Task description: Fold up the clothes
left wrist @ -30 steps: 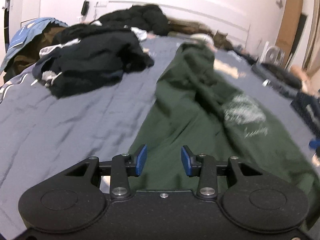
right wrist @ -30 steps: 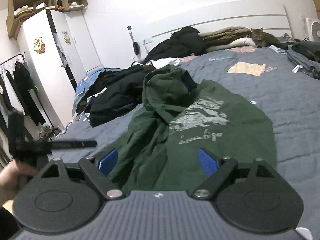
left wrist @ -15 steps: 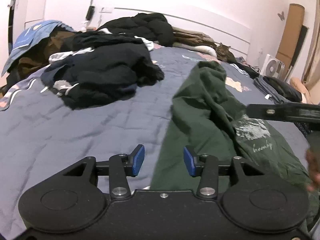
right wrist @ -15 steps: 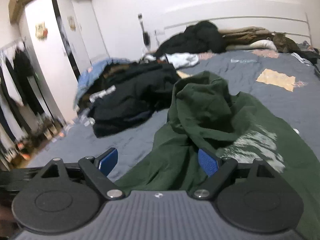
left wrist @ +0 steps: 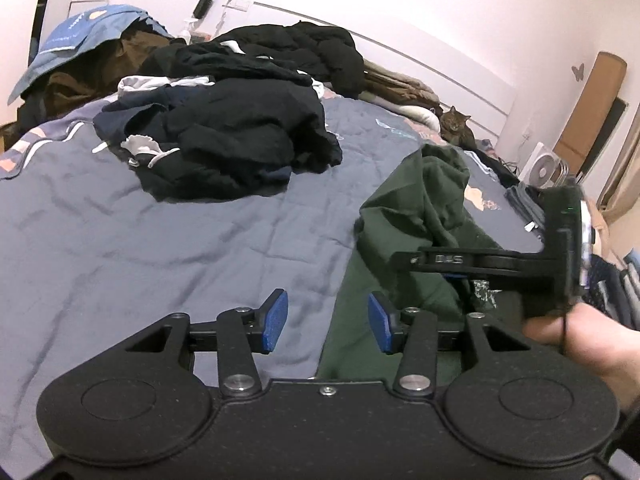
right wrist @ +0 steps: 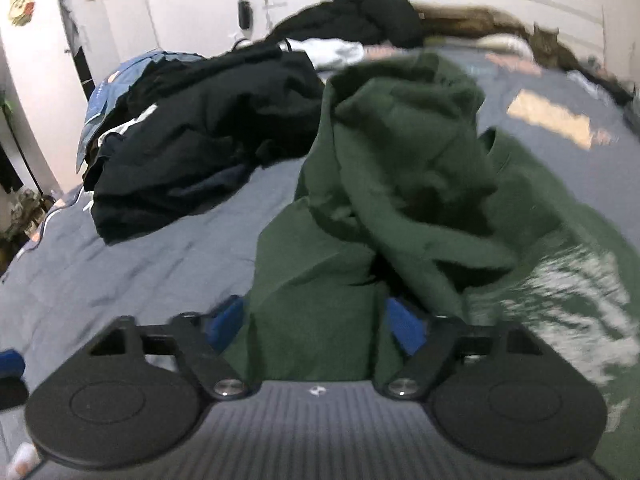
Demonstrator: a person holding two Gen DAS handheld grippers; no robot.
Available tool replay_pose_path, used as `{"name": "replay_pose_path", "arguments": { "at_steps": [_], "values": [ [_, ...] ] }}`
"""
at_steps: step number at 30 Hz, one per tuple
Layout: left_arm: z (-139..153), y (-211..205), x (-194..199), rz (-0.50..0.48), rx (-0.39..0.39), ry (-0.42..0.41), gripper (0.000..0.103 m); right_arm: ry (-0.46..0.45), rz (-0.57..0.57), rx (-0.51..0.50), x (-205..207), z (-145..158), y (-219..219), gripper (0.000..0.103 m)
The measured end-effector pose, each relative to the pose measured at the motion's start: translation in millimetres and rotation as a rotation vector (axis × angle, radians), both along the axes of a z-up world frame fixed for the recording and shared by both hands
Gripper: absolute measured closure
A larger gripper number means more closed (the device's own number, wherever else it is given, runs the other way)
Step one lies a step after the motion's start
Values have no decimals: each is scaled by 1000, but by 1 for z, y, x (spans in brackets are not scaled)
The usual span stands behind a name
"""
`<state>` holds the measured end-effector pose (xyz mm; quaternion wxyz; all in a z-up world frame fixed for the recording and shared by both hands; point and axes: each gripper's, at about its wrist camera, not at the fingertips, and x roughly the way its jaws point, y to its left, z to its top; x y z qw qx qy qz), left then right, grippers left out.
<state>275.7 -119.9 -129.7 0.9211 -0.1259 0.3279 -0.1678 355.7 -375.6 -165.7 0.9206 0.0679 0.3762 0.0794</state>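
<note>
Bedroom with white walls, and a wide bed under a grey-blue quilt [left wrist: 168, 240] fills both wrist views. On the far side of the quilt lies a heap of black clothes [left wrist: 232, 148], with more dark garments piled toward the headboard, where a tabby cat [left wrist: 456, 126] sits. A dark green hoodie [right wrist: 400, 184] with a pale chest print lies crumpled near the front edge of the bed, its hood and upper part bunched into a mound. The left gripper [left wrist: 327, 322] hovers just above the quilt beside the hoodie's left edge, blue pads partly apart with nothing between them. The right gripper [right wrist: 316, 326], held in a person's hand [left wrist: 576, 344], reaches across from the right; its jaws are closing, and a fold of green cloth stands between the blue pads, though blur makes it unclear whether they press on it yet. The step in hand appears to be taking hold of the hoodie so it can be spread flat before any fold is made. Next, the right pads likely need to finish pinching the fabric firmly, while the left gripper moves onto the hoodie's near edge and takes a matching hold, so both can draw the garment out smooth.
</note>
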Motion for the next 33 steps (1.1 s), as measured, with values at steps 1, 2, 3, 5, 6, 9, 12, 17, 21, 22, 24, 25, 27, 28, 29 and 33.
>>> {"name": "replay_pose_path", "arguments": {
  "at_steps": [1,2,3,5,6,9,12,17,21,22,24,25,27,28,29,33],
  "values": [
    [0,2,1,8,-1,5,58,12,7,6,3,-1,3,70],
    [0,4,3,18,-4,9,58,20,14,8,5,-2,7,80],
    [1,8,4,32,-14,13,58,23,25,18,5,-1,9,94],
    [3,17,7,65,-40,21,58,15,65,80,4,5,13,97],
    [4,21,8,81,-54,25,58,3,98,123,2,11,15,100],
    [6,31,11,116,-87,31,58,-35,177,226,2,30,22,100],
    [7,34,13,129,-89,34,58,-58,246,285,5,43,31,96],
    [5,29,15,111,-71,42,58,11,285,173,4,43,39,69],
    [5,30,14,108,-72,45,58,-115,262,129,-17,67,19,63],
    [4,30,15,109,-72,49,58,-160,250,64,-21,74,14,62],
    [4,28,15,106,-69,54,58,-232,216,-156,-24,80,7,60],
    [3,26,14,102,-65,54,58,-232,203,-259,-20,77,3,58],
    [3,21,14,92,-54,53,58,-192,199,-381,-8,64,-1,57],
    [2,20,14,87,-48,53,58,-168,215,-420,-3,55,-1,57],
    [2,18,14,82,-42,53,58,-148,247,-452,1,45,1,57],
    [0,16,14,81,-30,61,58,-89,363,-625,17,2,24,57]
  ]
}}
